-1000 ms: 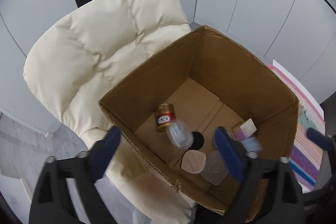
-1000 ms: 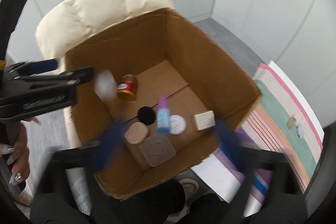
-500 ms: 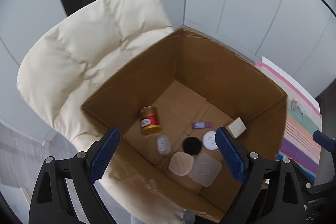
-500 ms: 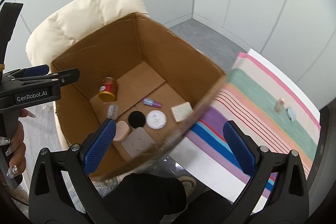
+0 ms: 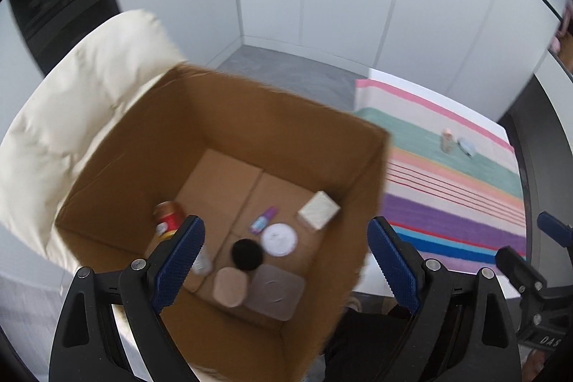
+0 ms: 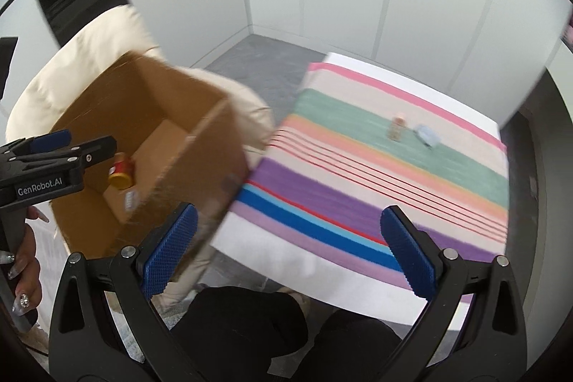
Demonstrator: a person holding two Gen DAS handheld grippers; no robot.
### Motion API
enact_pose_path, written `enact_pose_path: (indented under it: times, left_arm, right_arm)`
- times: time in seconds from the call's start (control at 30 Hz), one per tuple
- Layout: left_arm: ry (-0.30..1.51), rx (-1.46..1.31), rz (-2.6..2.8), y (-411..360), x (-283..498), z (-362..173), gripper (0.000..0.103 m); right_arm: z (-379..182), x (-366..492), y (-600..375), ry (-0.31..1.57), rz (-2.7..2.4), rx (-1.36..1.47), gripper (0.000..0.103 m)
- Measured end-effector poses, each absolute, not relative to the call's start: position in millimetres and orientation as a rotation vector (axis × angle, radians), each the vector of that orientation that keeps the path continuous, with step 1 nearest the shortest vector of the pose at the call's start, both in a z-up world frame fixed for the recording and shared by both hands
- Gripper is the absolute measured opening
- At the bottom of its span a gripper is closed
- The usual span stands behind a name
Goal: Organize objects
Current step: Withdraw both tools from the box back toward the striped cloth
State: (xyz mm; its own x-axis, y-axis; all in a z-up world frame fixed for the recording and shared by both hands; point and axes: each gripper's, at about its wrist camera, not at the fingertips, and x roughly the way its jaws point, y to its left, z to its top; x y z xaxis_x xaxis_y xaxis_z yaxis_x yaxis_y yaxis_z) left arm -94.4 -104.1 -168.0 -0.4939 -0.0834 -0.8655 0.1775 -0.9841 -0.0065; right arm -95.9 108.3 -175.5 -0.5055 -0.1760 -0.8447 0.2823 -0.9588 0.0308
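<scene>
Two small items, a bottle [image 6: 396, 127] and a pale blue packet [image 6: 426, 135], lie side by side on the green band of the striped desk [image 6: 358, 188], well beyond the right fingers [image 6: 408, 256], which are spread and empty. The left fingers [image 5: 179, 256], also spread and empty, hang over the box [image 5: 150, 138] on the cream chair [image 5: 78, 102].

One cardboard box [image 5: 250, 117] on one cream cushioned chair [image 5: 71, 102], holding eight items: one red can [image 5: 168, 219], one bottle [image 5: 264, 219], three discs, three others. Two small items [image 6: 397, 127] on one striped cloth [image 6: 394, 188].
</scene>
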Motion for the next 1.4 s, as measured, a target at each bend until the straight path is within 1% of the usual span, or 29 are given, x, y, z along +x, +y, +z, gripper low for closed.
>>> enact_pose_path:
  times: [0.3,0.5,0.67,0.77,1.1,1.33,1.4]
  left_arm:
    - [0.046,1.546,-2.674,-33,-121,-168,0.093]
    - [0.066,1.654,-2.694,7,-136,-178,0.093]
    - [0.011,1.705,-2.714,45,-146,-183,0.093]
    - [-0.054,1.705,-2.734,66,-152,-186,0.093]
    - [-0.239,1.723,-2.733,123,-200,-227,0.093]
    - [-0.233,1.693,-2.703,144,-263,-260,0.093]
    - [-0.190,1.701,-2.685,149,-286,-274,0.093]
  right_arm:
    - [-176,-89,194,0.038,-2.640,1.456,0.103]
    - [-179,-83,241,-0.024,-2.694,1.494,0.103]
    - [-184,-80,278,-0.071,-2.725,1.524,0.103]
    - [-190,-83,297,-0.083,-2.737,1.545,0.103]
    - [-228,-120,338,-0.123,-2.728,1.608,0.103]
    - [-256,-173,349,-0.094,-2.738,1.597,0.103]
    - [-266,-192,352,-0.081,-2.751,1.578,0.103]
